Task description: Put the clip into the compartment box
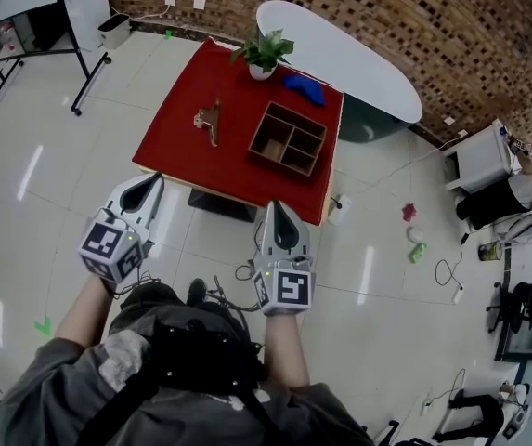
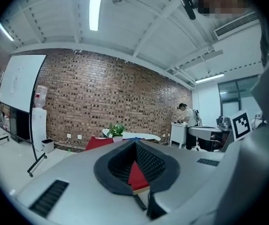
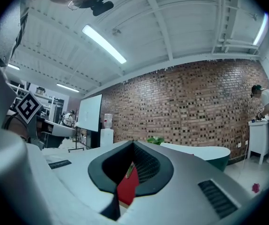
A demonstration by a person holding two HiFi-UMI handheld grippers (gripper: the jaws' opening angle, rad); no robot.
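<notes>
You hold both tools over the floor, in front of the near edge of the red table (image 1: 177, 137), and neither of them reaches it. The left gripper (image 1: 157, 178) has its jaws fully together and nothing is between them. The right gripper (image 1: 276, 205) is the same: its jaws meet at the tip and it carries nothing.

The clip (image 1: 209, 119) lies on the left half of the table, about midway between the near edge and the far edge. The wooden compartment box (image 1: 288, 138) stands on the right half, closer to the right edge, well apart from the clip. Its compartments look empty. A potted plant (image 1: 263, 54) stands at the far edge, and a blue object (image 1: 304, 87) lies near the far right corner.
</notes>
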